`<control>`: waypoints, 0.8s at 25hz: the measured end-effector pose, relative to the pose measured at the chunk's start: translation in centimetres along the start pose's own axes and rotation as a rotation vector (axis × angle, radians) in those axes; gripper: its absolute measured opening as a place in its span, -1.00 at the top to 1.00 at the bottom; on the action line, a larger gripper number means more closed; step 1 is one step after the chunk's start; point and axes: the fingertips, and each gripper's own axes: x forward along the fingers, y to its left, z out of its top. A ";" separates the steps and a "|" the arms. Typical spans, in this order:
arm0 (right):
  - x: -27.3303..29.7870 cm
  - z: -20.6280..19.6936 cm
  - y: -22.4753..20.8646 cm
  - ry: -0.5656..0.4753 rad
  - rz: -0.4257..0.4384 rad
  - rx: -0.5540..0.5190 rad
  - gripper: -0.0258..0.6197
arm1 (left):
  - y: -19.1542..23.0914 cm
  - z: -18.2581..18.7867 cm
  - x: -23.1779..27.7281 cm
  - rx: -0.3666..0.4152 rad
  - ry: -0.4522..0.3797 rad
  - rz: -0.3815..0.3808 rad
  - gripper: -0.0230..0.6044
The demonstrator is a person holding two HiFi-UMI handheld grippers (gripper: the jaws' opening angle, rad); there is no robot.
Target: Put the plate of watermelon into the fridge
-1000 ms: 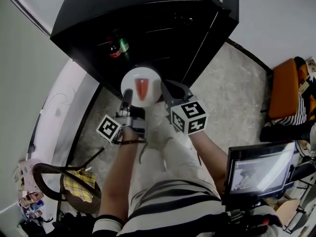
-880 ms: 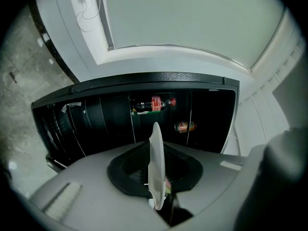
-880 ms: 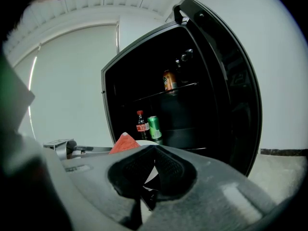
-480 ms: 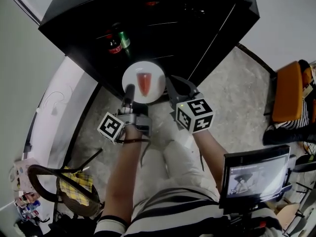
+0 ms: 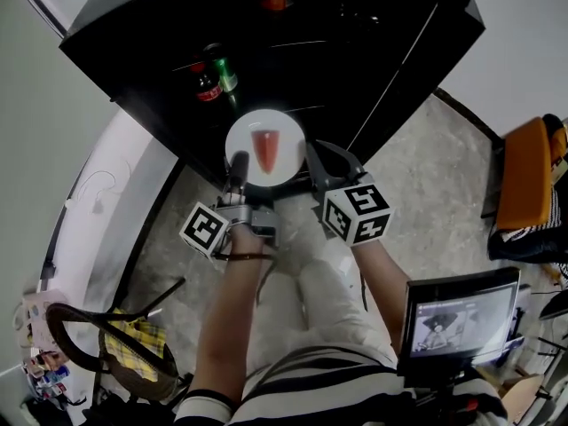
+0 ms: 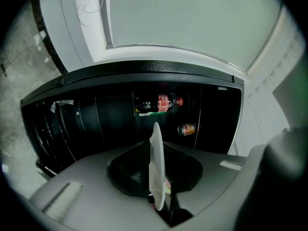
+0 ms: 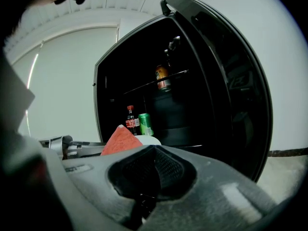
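The left gripper [image 5: 238, 171] pinches the rim of the plate [image 5: 289, 131], watermelon [image 5: 264, 151] on top, just outside the open fridge [image 5: 293, 51]. The right gripper [image 5: 318, 156] rides alongside, closed and empty. The plate should stay level (the slice could slide) while easing onto a shelf.

A cola bottle [image 5: 206, 87] and a green can [image 5: 225, 74] stand side by side, with an orange can [image 7: 163, 79] on the glass shelf [image 7: 144, 88] above them. Down at my left, a yellow checked cloth [image 5: 142, 340] lies on a dark chair [image 5: 84, 309]. At my right is a lit screen [image 5: 457, 318], and beyond it an orange seat [image 5: 524, 180] on the speckled floor [image 5: 417, 176].
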 end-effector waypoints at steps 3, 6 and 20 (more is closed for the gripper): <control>0.4 0.2 -0.7 -0.014 -0.014 -0.008 0.93 | 0.4 0.2 1.0 -0.012 -0.005 0.013 0.78; 0.8 0.1 -1.0 -0.020 -0.019 -0.013 0.93 | 1.3 0.7 2.0 -0.051 -0.034 0.041 0.78; 1.9 0.2 -2.2 -0.039 -0.051 -0.041 0.93 | 4.3 0.8 5.8 -0.065 -0.096 0.126 0.78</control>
